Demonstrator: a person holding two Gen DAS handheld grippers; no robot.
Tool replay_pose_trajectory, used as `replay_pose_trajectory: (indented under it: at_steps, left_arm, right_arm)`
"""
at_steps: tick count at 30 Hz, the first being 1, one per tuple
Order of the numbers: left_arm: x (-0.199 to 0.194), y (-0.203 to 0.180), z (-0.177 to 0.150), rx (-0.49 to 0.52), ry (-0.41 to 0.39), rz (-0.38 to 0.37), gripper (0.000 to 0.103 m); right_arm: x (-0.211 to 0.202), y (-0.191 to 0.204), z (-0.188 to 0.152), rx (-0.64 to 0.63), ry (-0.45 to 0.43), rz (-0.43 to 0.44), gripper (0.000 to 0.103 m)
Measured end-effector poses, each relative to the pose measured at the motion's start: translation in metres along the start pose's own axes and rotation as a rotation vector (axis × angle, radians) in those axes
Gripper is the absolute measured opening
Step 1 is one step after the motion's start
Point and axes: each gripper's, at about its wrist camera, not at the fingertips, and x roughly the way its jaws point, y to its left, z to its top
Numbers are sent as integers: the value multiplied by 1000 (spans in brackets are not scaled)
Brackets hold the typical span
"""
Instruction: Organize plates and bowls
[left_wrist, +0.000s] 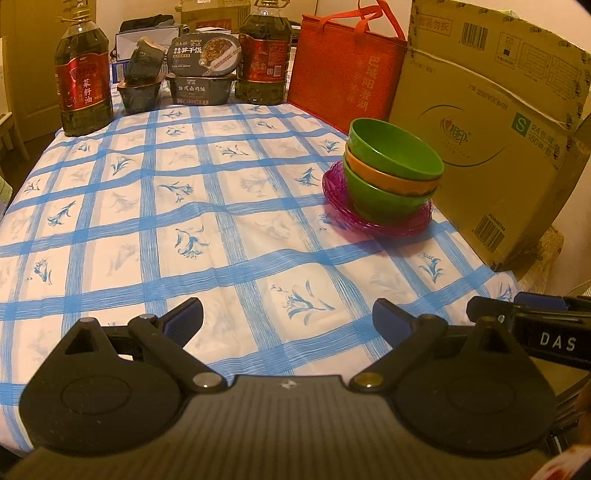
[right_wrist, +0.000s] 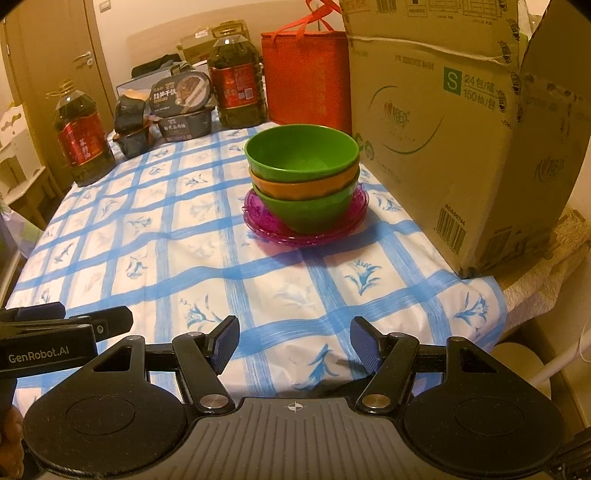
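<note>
Well ahead of both jaws, stacked bowls (right_wrist: 303, 177) on seemingly several pink plates (right_wrist: 258, 218), left gripper (left_wrist: 288, 319) and right gripper (right_wrist: 295, 345) agape, empty.

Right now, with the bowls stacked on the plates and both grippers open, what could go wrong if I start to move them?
1. The three nested bowls stand tall on the purple plates; lifting the plates may tip the stack.
2. The cardboard box stands close beside the stack, so the right gripper has little room on that side.
3. The tablecloth is wrinkled; sliding the plates could drag it.
</note>
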Motion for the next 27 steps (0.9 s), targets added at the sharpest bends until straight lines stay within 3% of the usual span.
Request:
replay_pose_trajectory:
  at_steps: [27]
  left_arm:
    - [0,-3,-1,4,-1,-1,97]
  right_arm:
    - [1,-4,1,5,0,-4,66]
